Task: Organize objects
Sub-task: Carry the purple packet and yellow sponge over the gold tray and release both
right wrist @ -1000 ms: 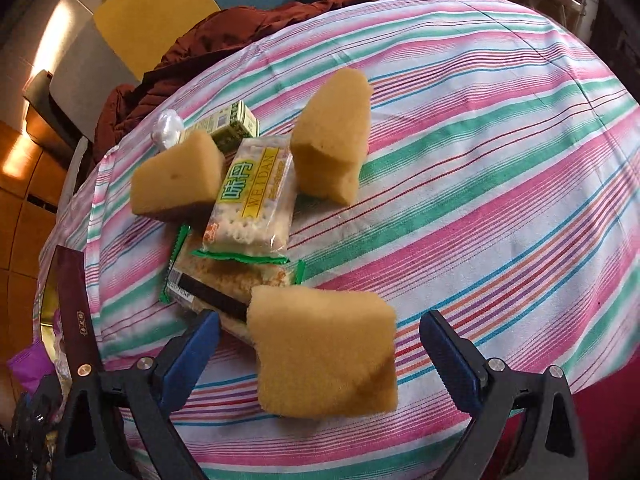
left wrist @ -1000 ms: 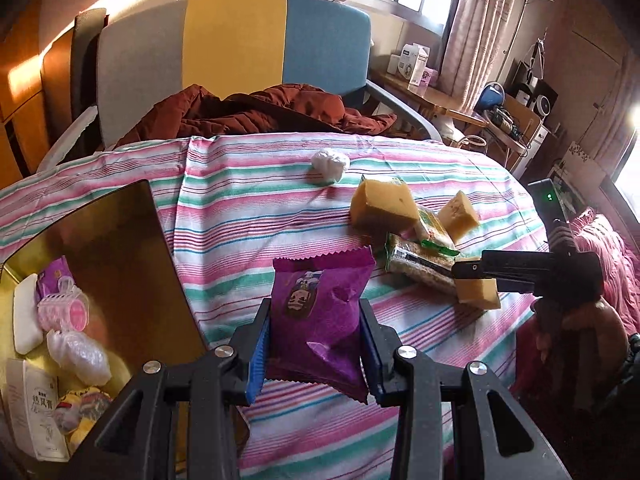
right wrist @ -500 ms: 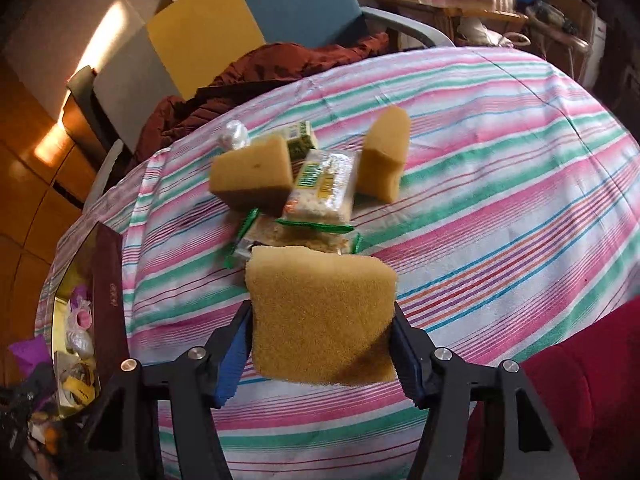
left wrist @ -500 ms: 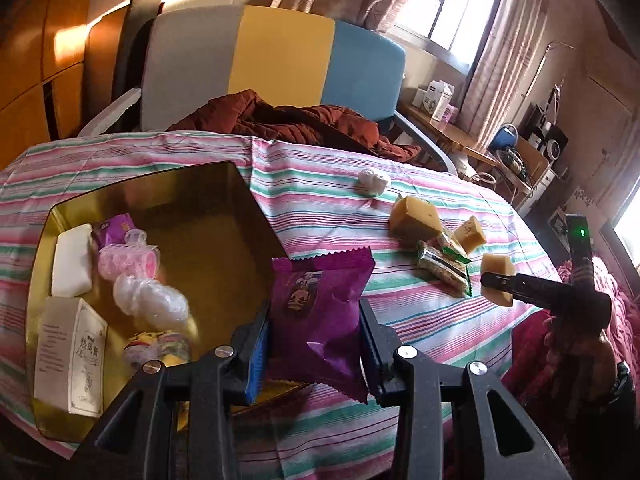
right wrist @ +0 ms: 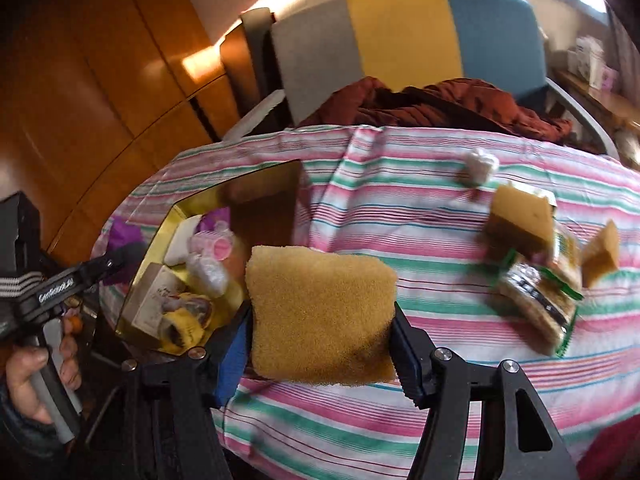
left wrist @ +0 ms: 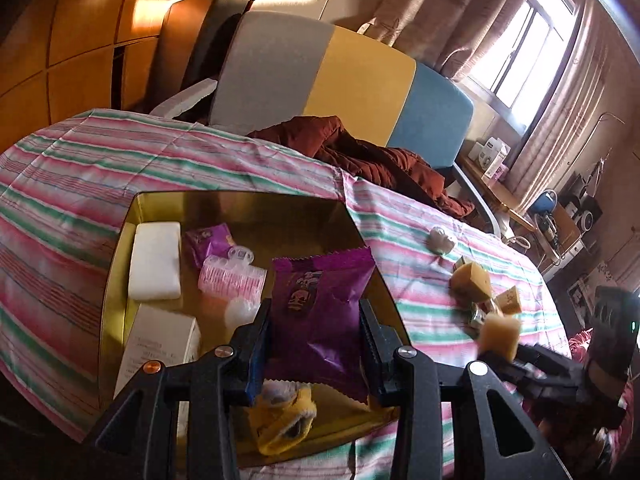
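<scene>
Gripping a purple snack packet [left wrist: 320, 312], the left gripper [left wrist: 316, 344] has its jaws clamped above the gold tray [left wrist: 108, 292]. The right gripper's [right wrist: 324, 344] jaws pinch a yellow sponge [right wrist: 320, 312] over the striped table [right wrist: 400, 200]; more sponges [right wrist: 520, 220] lie beyond.

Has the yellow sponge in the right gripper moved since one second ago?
Yes. The yellow sponge lay on the striped cloth beside the snack packs; now the right gripper holds it lifted, nearer the gold tray.

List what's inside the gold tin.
The gold tin holds a white block, pink rollers, small purple packet, white box, yellow item. The held purple packet hides more.
</scene>
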Available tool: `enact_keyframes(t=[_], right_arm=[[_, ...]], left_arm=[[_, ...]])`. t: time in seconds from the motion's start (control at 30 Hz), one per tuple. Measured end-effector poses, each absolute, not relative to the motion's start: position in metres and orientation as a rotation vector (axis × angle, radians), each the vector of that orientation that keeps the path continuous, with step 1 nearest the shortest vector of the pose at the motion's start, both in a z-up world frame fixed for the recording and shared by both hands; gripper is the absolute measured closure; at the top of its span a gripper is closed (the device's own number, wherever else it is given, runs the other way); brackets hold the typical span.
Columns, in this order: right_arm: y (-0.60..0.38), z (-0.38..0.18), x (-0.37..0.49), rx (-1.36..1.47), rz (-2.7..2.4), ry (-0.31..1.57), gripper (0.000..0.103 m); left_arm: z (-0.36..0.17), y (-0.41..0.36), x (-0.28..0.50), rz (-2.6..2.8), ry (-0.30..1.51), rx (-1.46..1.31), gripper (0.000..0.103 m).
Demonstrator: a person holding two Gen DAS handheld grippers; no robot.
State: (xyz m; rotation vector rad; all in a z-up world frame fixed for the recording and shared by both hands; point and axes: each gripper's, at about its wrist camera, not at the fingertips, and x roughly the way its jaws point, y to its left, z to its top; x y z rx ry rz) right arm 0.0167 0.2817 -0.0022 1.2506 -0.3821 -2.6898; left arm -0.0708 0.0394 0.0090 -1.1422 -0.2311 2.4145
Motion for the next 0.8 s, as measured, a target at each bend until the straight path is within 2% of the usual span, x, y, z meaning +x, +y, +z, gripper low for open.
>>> enact_keyframes(t=[0.17, 0.43, 0.47, 0.53, 0.73, 0.8], right_arm=[[0.237, -0.003, 0.002, 1.230, -2.619, -0.261, 0.040], [0.202, -0.018, -0.017, 1.260, -2.529, -0.179, 0.040], [0.199, -0.022, -0.020, 1.270, -2.517, -0.175, 0.040], [0.191, -0.029, -0.023, 1.288, -2.487, -0.162, 0.039], [0.175, -0.048, -0.024, 1.346, -2.429, -0.117, 0.035], [0.173, -0.053, -0.023, 1.365, -2.418, -0.114, 0.026]], left_arm=[[0.018, 0.052, -0.086, 2.423, -0.213, -1.098, 0.064], [0.016, 0.075, -0.126, 2.414, -0.174, -1.099, 0.063], [0.016, 0.080, -0.132, 2.406, -0.164, -1.098, 0.062], [0.015, 0.085, -0.144, 2.415, -0.163, -1.102, 0.050], [0.009, 0.076, -0.148, 2.437, -0.204, -1.136, 0.049], [0.005, 0.067, -0.139, 2.454, -0.199, -1.143, 0.049]])
